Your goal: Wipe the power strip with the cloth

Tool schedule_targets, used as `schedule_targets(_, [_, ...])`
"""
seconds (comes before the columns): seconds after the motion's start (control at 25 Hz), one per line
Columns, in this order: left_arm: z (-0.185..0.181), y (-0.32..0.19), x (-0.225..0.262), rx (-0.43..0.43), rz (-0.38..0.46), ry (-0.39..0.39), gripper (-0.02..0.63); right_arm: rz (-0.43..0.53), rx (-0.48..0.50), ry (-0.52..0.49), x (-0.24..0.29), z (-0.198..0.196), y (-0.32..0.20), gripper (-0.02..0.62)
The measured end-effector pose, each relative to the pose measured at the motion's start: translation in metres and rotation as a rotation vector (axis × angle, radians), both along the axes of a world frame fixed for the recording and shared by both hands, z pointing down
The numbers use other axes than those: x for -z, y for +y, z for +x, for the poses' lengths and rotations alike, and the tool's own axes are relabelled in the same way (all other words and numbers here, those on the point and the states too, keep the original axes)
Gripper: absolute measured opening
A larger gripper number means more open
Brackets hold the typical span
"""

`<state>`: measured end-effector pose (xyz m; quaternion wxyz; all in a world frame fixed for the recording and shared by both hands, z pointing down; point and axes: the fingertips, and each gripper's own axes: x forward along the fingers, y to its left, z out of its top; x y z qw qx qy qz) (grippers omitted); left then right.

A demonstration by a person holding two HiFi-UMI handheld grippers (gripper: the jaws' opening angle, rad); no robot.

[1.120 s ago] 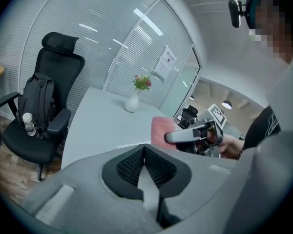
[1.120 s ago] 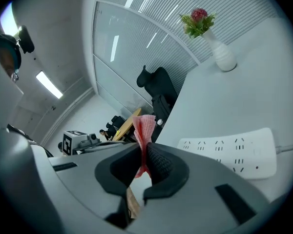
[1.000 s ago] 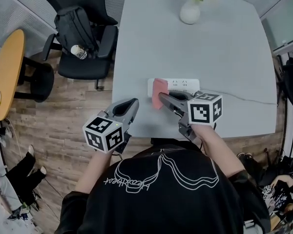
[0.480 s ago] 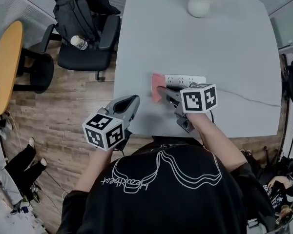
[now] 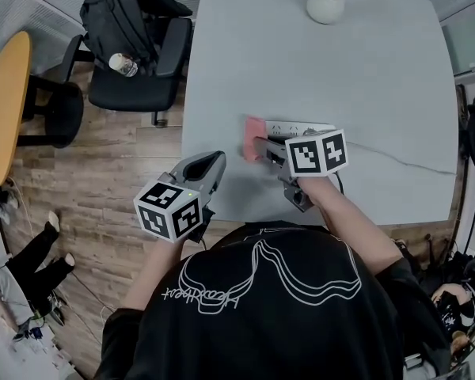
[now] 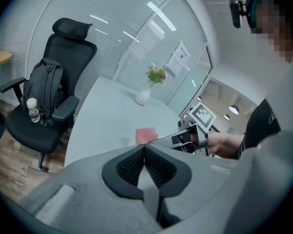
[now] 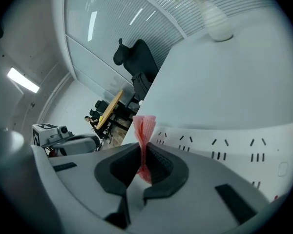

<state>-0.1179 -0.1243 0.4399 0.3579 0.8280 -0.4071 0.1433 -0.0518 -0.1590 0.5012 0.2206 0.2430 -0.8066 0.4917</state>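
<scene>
Pink mesh cloth (image 7: 144, 130), pinched in the right gripper (image 5: 257, 144), sits at the left end of the white power strip (image 5: 307, 127), which runs rightward; left gripper (image 5: 215, 161) closed, empty

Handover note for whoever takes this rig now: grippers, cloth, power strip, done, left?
Right gripper: shut on the pink cloth, held at the left end of the white power strip on the table.
Left gripper: shut, empty, by the table's near left corner.
Done: cloth in grip, at the strip; how much is wiped cannot be told.
Left: wipe along the strip.
</scene>
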Motion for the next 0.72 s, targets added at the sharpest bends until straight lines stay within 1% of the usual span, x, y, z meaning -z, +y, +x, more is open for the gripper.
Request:
schedule_targets(0.28, [-0.003,-0.004,-0.003,0.013,0.006,0.009,0.014,-0.024,0.030,0.082,-0.011,0.001,-0.002,0.034])
schedule_targets(0.72, [-0.002,-0.012,-0.006,-0.001,0.021,-0.013,0.014,-0.028,0.048,0.108,-0.014,0.006,-0.002,0.034])
